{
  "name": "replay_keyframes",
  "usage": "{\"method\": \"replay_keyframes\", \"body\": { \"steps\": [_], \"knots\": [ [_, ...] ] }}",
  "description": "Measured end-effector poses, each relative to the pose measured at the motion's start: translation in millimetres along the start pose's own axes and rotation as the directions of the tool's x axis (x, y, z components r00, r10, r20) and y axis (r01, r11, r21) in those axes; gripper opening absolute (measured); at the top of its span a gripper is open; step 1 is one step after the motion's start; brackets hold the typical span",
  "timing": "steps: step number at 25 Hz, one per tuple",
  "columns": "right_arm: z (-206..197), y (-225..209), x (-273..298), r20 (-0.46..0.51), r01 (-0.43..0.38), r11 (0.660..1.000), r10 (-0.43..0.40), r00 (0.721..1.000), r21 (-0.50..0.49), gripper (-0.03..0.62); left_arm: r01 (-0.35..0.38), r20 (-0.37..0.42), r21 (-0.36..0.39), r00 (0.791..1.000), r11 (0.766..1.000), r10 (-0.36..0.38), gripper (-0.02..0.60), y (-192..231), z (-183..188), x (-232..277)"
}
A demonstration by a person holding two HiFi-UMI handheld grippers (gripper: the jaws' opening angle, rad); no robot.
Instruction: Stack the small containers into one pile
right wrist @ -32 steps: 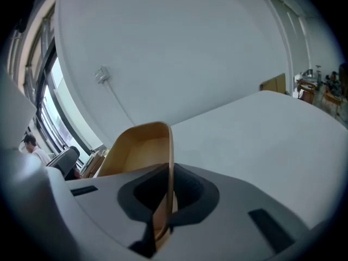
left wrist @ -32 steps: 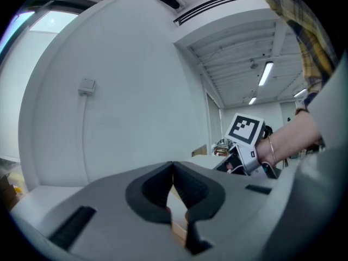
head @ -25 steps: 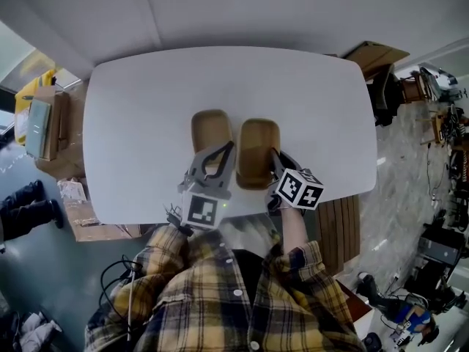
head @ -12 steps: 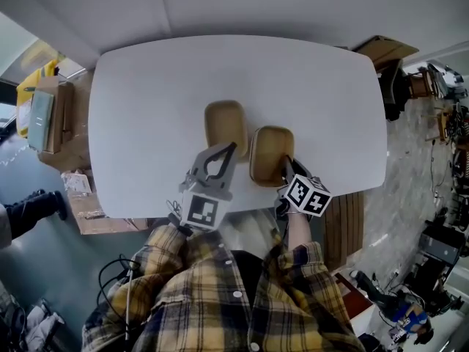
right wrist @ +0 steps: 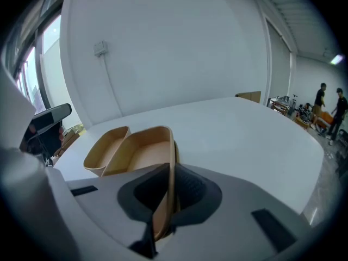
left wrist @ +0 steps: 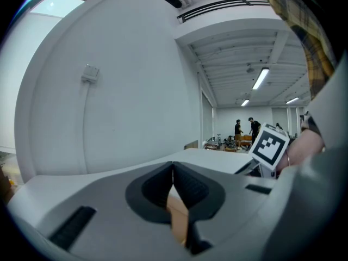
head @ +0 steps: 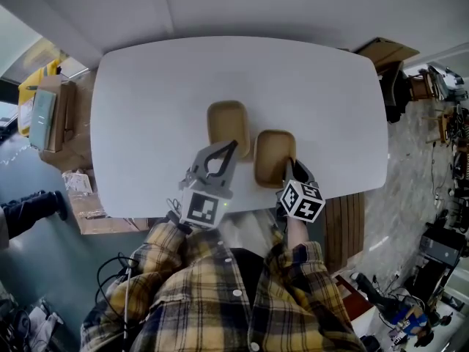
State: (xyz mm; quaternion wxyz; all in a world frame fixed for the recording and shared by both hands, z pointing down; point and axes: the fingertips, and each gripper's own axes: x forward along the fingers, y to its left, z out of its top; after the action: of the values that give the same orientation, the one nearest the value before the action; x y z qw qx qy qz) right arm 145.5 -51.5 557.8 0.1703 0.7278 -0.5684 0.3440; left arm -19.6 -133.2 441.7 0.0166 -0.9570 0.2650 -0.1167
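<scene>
Head view: right gripper (head: pixel 290 164) covers near corner of right container (head: pixel 273 155); shirt (head: pixel 220 292) masks desk (head: pixel 146 123) near edge. Left gripper (left wrist: pixel 173 170) view: only tan sliver (left wrist: pixel 178 216) shows between jaws, pinched or merely behind, unclear. Distant figures (left wrist: pixel 246 128) too small to read.

Tan containers (head: pixel 228 125), white table (head: pixel 146 101) (yellow plaid shirt (head: pixel 220 299))

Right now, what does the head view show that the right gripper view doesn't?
Only the head view: the full outline of the table and the plaid shirt. Only the right gripper view: the right tool shut on the wall of the right container, and people far off. Both: the left container beside the right one, unstacked.
</scene>
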Motion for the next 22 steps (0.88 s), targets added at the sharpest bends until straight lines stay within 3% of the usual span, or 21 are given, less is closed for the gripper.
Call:
{"method": "replay_keyframes", "body": {
  "steps": [7, 9, 11, 14, 22],
  "knots": [
    [3.0, -8.6, 0.5, 0.049, 0.074, 0.996, -0.071, 0.996, -0.059, 0.028, -0.025, 0.007, -0.065, 1.000, 0.998, 0.026, 0.018, 0.3, 6.1, -1.9],
    [2.5, -10.0, 2.7, 0.041, 0.087, 0.992, -0.084, 0.996, -0.095, 0.036, -0.024, 0.002, -0.048, 1.000, 0.999, 0.025, 0.018, 0.5, 5.5, -2.1],
    [-2.8, -9.7, 7.1, 0.009, 0.085, 0.989, -0.084, 0.996, -0.125, 0.120, -0.025, 0.002, -0.030, 1.000, 0.999, 0.025, 0.018, 0.8, 5.1, -1.6],
    [-16.9, -8.2, 13.8, -0.034, 0.074, 0.988, -0.079, 0.996, -0.135, 0.121, -0.041, 0.002, -0.049, 0.999, 0.998, 0.041, 0.018, 2.8, 5.2, -2.8],
    [-23.3, -7.4, 21.5, -0.055, 0.073, 0.978, -0.085, 0.995, -0.195, 0.120, -0.050, -0.015, -0.014, 0.999, 0.999, 0.050, 0.018, 4.8, -3.0, -9.4]
  ]
}}
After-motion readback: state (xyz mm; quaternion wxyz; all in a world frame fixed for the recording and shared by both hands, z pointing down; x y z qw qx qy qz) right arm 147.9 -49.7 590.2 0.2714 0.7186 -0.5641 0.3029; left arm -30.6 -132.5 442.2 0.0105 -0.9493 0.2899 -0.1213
